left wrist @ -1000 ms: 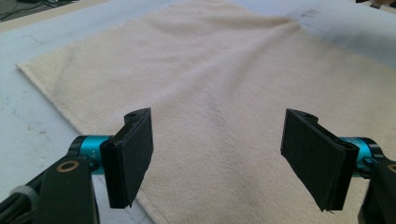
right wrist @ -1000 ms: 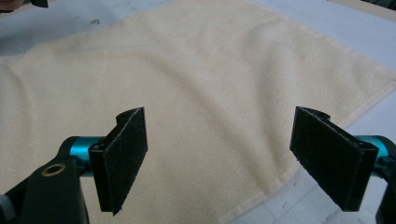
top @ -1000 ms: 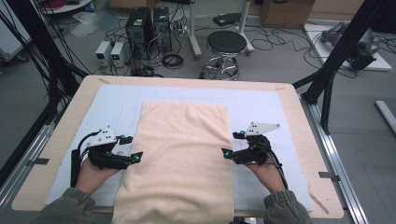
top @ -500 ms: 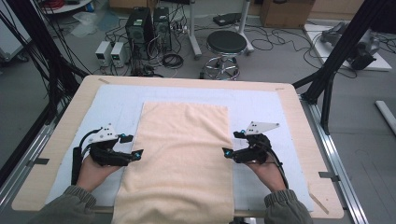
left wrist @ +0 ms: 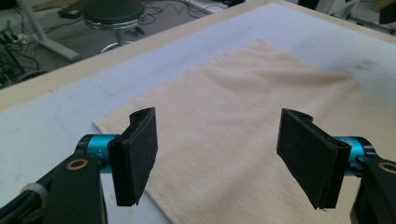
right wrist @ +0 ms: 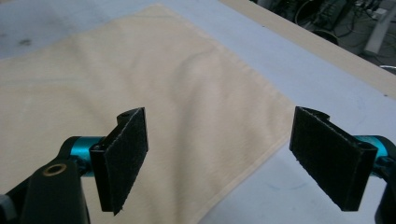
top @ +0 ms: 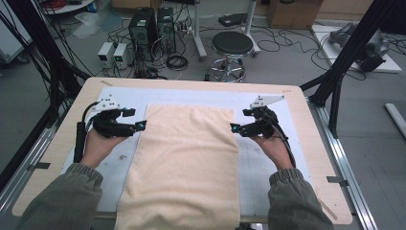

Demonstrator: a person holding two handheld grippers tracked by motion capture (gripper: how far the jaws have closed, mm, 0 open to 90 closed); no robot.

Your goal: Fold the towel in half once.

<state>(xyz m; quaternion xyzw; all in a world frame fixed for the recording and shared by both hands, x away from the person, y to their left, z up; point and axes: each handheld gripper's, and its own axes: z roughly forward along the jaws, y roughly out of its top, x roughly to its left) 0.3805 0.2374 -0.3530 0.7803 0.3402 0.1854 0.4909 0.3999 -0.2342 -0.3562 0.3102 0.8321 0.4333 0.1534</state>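
Observation:
A beige towel [top: 186, 163] lies flat on the white mat [top: 268, 167], and its near end hangs over the table's front edge. My left gripper [top: 136, 120] hovers at the towel's left edge near the far left corner. It is open, its jaws have just closed a little, and nothing is between the pads. In the left gripper view the left gripper [left wrist: 224, 154] frames the towel [left wrist: 233, 93] below. My right gripper [top: 241, 120] is open at the towel's right edge. In the right gripper view the right gripper [right wrist: 229, 158] straddles that edge of the towel [right wrist: 140, 70] from above.
The wooden table [top: 52, 148] borders the mat on all sides. Black frame struts [top: 344, 62] rise at the right, and cables hang at the left. A stool [top: 232, 45] and computer boxes [top: 151, 26] stand on the floor beyond the far edge.
Both hands have moved along the towel's side edges toward its far end and risen slightly. The towel has not moved.

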